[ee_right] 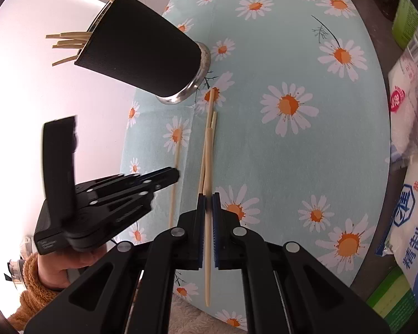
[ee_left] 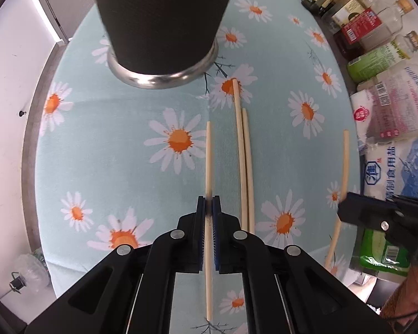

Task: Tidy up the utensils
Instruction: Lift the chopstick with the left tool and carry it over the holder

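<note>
While several chopsticks (ee_right: 69, 40) already stand in the black holder (ee_right: 142, 55), four remain: each gripper, left (ee_left: 209, 204) and right (ee_right: 208, 201), has jaws closed on one, and two (ee_left: 245, 167) lie on the bench (ee_left: 111, 139).

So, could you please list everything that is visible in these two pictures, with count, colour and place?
holder: one, black with a metal base, far end of the cloth
stored chopsticks: several, pale, sticking out of the holder
lying chopsticks: two, pale, side by side in front of the holder
held chopsticks: two, pale, one in each gripper
tablecloth: one, light blue with white daisies
bottles: several, mixed colours, far right edge
bags: several, white, blue, green, near right edge
left gripper: black, jaws shut on a chopstick
right gripper: black, jaws shut on a chopstick
hand: one, brown fuzzy sleeve, holding the left gripper
</note>
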`<action>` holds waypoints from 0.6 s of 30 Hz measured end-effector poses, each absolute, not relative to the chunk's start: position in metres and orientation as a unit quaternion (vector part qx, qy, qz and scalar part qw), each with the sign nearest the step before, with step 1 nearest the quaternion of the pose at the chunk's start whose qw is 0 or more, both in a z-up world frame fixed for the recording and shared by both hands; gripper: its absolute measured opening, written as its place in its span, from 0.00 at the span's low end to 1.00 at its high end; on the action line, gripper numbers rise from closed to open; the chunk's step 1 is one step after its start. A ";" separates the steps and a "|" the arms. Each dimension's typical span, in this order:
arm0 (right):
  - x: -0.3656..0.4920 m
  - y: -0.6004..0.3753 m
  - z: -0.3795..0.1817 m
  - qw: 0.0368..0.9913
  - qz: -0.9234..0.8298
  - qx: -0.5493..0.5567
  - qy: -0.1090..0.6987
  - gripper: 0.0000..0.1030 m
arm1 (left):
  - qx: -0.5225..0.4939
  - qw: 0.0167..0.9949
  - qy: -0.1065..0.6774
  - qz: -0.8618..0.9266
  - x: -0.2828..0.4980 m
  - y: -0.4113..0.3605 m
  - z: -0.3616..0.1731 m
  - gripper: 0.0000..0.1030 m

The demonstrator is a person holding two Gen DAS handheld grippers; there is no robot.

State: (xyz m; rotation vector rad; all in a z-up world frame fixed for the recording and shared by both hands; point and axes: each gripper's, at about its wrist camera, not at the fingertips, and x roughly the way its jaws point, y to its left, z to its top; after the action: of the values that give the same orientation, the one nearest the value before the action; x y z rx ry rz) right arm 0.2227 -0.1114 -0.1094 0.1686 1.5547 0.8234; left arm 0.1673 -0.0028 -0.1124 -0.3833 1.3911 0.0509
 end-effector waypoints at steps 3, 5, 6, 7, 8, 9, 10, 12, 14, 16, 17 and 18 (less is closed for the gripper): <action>0.220 -0.110 -0.110 0.636 0.354 0.082 0.681 0.06 | -0.186 0.763 0.619 0.006 0.152 0.006 -0.098 0.04; 0.217 -0.108 -0.110 0.636 0.353 0.088 0.680 0.06 | -0.191 0.772 0.607 -0.005 0.142 0.012 -0.089 0.04; 0.216 -0.106 -0.109 0.637 0.352 0.091 0.680 0.06 | -0.193 0.777 0.599 -0.011 0.138 0.013 -0.081 0.04; 0.214 -0.104 -0.108 0.638 0.353 0.093 0.678 0.06 | -0.195 0.784 0.589 -0.021 0.131 0.016 -0.071 0.04; 0.212 -0.102 -0.106 0.639 0.354 0.096 0.676 0.06 | -0.194 0.789 0.582 -0.024 0.128 0.016 -0.064 0.04; 0.210 -0.100 -0.104 0.641 0.355 0.099 0.673 0.06 | -0.192 0.795 0.574 -0.028 0.123 0.018 -0.058 0.04; 0.209 -0.099 -0.102 0.643 0.356 0.101 0.670 0.06 | -0.189 0.802 0.566 -0.031 0.121 0.019 -0.052 0.04; 0.205 -0.096 -0.096 0.649 0.361 0.108 0.661 0.06 | -0.183 0.812 0.553 -0.035 0.120 0.022 -0.040 0.04; 0.201 -0.092 -0.091 0.653 0.364 0.110 0.655 0.06 | -0.185 0.822 0.536 -0.048 0.117 0.027 -0.030 0.04; 0.199 -0.086 -0.087 0.657 0.364 0.110 0.651 0.06 | -0.183 0.832 0.521 -0.058 0.113 0.031 -0.020 0.04; 0.197 -0.084 -0.086 0.660 0.362 0.111 0.649 0.06 | -0.185 0.836 0.513 -0.066 0.110 0.034 -0.017 0.04; 0.195 -0.082 -0.084 0.662 0.362 0.114 0.646 0.06 | -0.185 0.838 0.509 -0.070 0.109 0.034 -0.015 0.04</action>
State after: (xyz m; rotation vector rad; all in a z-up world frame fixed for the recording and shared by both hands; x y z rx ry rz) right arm 0.1955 -0.0818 -0.0839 0.2568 1.4611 0.8186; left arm 0.1090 0.0340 -0.0147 -0.3917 1.0762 -0.1479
